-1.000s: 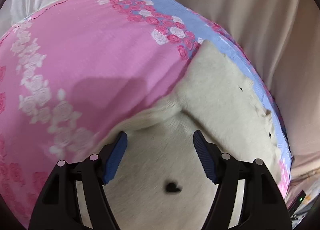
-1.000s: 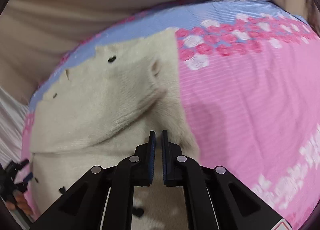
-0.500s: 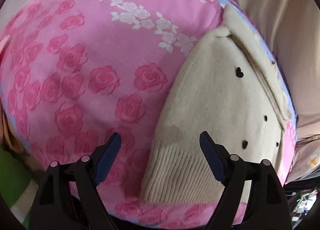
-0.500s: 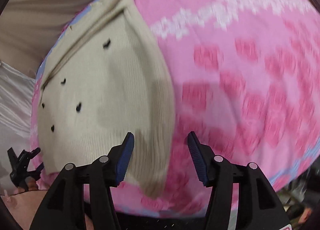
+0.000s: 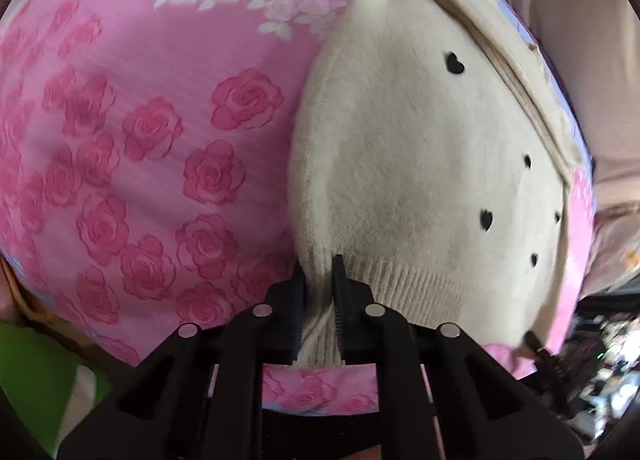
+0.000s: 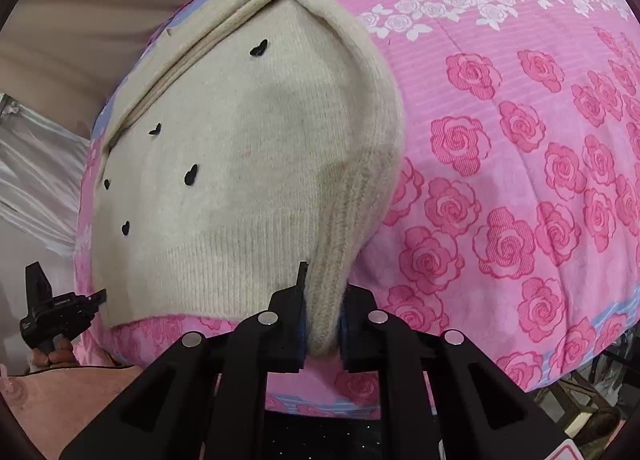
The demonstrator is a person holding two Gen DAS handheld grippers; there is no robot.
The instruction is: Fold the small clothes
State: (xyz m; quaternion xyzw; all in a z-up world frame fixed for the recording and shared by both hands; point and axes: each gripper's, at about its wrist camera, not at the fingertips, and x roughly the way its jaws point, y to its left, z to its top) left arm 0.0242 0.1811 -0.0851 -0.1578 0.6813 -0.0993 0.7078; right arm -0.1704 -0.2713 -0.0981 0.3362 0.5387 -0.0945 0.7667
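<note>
A cream knit sweater with small black hearts point(image 5: 420, 164) lies on a pink rose-print bedspread point(image 5: 140, 140), sleeves folded in. My left gripper point(image 5: 320, 300) is shut on the ribbed hem at the sweater's near left corner. In the right wrist view the same sweater point(image 6: 240, 164) lies left of centre. My right gripper point(image 6: 322, 300) is shut on the ribbed hem at the near right corner. The left gripper also shows at the left edge of the right wrist view point(image 6: 60, 308), and the right gripper's tip shows low right in the left wrist view point(image 5: 544, 356).
The bedspread point(image 6: 520, 180) covers the bed, with a blue band at its far edge. A beige curtain point(image 5: 580, 20) hangs behind the bed. The near bed edge drops off just below both grippers. Clutter point(image 5: 608, 348) shows at lower right; something green point(image 5: 28, 372) at lower left.
Both grippers were open half a second ago over the sweater's near hem. They have moved in and closed on the hem corners. One second ago they were further up the sweater.
</note>
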